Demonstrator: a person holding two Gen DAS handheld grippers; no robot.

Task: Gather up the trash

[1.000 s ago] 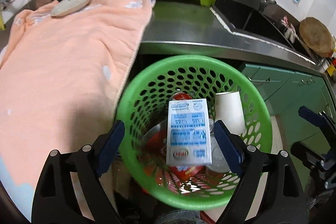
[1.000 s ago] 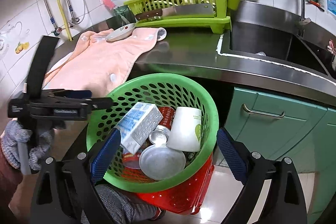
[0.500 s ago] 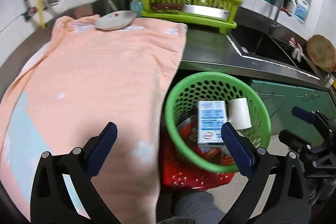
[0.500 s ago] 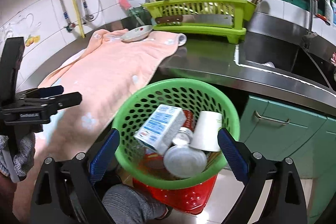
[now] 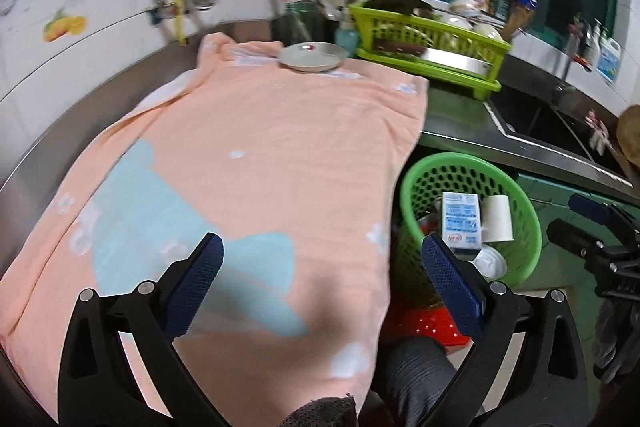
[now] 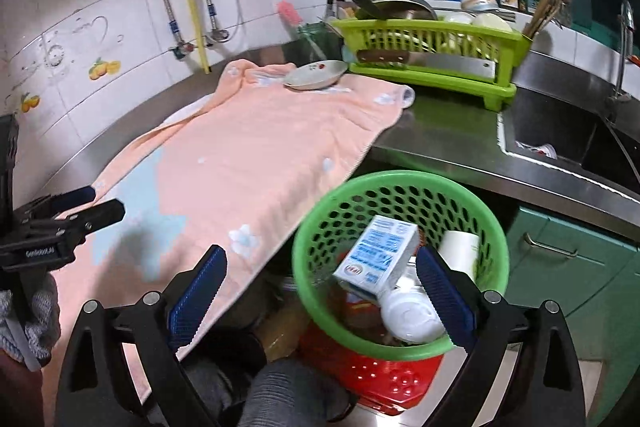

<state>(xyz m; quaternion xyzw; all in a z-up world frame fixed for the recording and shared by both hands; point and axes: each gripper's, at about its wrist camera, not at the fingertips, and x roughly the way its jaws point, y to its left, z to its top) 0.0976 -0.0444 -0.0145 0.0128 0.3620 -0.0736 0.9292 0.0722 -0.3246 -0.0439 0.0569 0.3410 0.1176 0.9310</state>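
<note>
Green basket (image 6: 400,183), lower right, holds a milk carton (image 6: 376,261) and paper cup (image 6: 460,247); items beneath are obscured. Left gripper (image 5: 322,277) and right gripper (image 6: 320,293) jaws stand wide apart, empty.

Wall (image 6: 100,39): we see white tiles with fruit stickers and pipes.
Tabletop (image 6: 440,131): steel, with a sink (image 6: 560,135).
Cabinets (image 6: 568,267): green, under the sink.

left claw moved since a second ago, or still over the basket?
Yes. The left claw was over the green basket; now it is back and to the left of it, over the pink towel, wide open and empty, with the basket at its right finger.
</note>
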